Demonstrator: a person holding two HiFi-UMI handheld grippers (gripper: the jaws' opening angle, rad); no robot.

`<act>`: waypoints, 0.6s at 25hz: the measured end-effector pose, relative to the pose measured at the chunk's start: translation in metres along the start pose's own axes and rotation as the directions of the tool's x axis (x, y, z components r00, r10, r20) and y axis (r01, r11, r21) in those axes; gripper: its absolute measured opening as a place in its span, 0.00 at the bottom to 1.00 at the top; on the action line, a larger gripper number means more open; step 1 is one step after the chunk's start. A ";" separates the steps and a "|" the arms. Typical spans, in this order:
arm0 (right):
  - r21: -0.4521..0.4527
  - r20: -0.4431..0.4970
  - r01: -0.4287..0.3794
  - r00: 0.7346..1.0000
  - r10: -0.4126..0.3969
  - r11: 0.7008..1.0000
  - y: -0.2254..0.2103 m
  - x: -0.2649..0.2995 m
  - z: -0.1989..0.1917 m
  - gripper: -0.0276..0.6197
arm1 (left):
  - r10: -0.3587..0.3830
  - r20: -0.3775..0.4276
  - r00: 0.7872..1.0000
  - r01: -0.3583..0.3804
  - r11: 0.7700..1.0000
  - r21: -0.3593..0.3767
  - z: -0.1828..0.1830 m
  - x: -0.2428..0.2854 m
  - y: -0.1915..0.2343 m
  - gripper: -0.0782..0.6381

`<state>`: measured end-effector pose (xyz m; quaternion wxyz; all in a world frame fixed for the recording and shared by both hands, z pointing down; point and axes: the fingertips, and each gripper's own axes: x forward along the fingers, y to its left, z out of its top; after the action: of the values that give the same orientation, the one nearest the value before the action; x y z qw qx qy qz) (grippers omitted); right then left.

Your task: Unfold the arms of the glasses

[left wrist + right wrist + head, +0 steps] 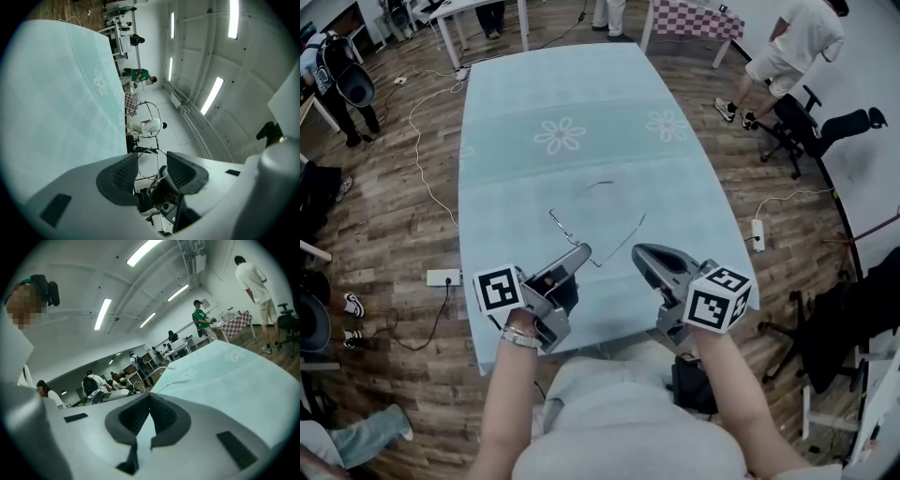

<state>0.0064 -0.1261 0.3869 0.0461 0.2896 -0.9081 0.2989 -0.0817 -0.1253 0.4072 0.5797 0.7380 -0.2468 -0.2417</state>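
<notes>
Currently we have the left gripper (578,253) lifted just above the near edge of the counter (516,197), and its jaws are clamped on the front frame of the glasses (566,231). In the left gripper view the thin wire rims stand up between the two pads and rise past them. The glasses are therefore off the teal cloth, carried at the left jaws' tips, with one rim reaching away from us and one temple arm (624,240) slanting out to the right toward the other hand.

To the right, the right gripper (639,251) sits just beside that temple arm. Its jaws are pressed together, with no gap at the tips in its own view. A slim wire runs out over the cloth from right beside those tips. We cannot tell whether the wire is nipped between them or only lies against them.

We judge that the step in hand is unfolding the right-hand arm, while the left hand keeps the frame steady. The next move calls for a gentle outward swing about the hinge, with the frame kept from twisting, because the wire looks easily bent.
</notes>
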 end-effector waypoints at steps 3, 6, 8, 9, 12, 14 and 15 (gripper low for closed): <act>-0.116 -0.003 0.027 1.000 -0.028 0.993 0.002 0.004 0.009 0.05 | 0.001 0.011 1.000 -0.001 1.000 -0.003 0.002 0.005 -0.003 0.39; -0.204 -0.005 0.042 0.999 -0.044 0.978 0.001 0.006 0.018 0.05 | 0.009 0.031 0.999 -0.009 1.000 -0.006 0.004 0.011 -0.003 0.39; -0.234 0.011 0.053 0.999 -0.052 0.971 -0.002 0.007 0.026 0.05 | 0.015 0.052 0.999 -0.015 1.000 -0.009 0.007 0.014 -0.004 0.39; -0.245 0.021 0.061 0.998 -0.057 0.968 -0.003 0.007 0.030 0.05 | 0.016 0.064 0.998 -0.015 1.000 -0.011 0.009 0.014 -0.005 0.39; -0.281 0.053 0.081 0.996 -0.069 0.956 -0.005 0.008 0.040 0.05 | 0.022 0.092 0.995 -0.021 1.000 -0.010 0.013 0.017 -0.007 0.39; -0.305 0.072 0.087 0.995 -0.068 0.948 -0.005 0.008 0.046 0.05 | 0.028 0.102 0.994 -0.028 1.000 -0.003 0.014 0.021 -0.008 0.39; -0.313 0.080 0.088 0.995 -0.066 0.945 -0.006 0.008 0.048 0.05 | 0.029 0.107 0.994 -0.030 1.000 0.002 0.015 0.023 -0.008 0.39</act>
<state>0.0078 -0.1612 0.3526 0.0723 0.3240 -0.9333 0.1372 -0.0726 -0.1495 0.3943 0.5680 0.7212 -0.2887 -0.2718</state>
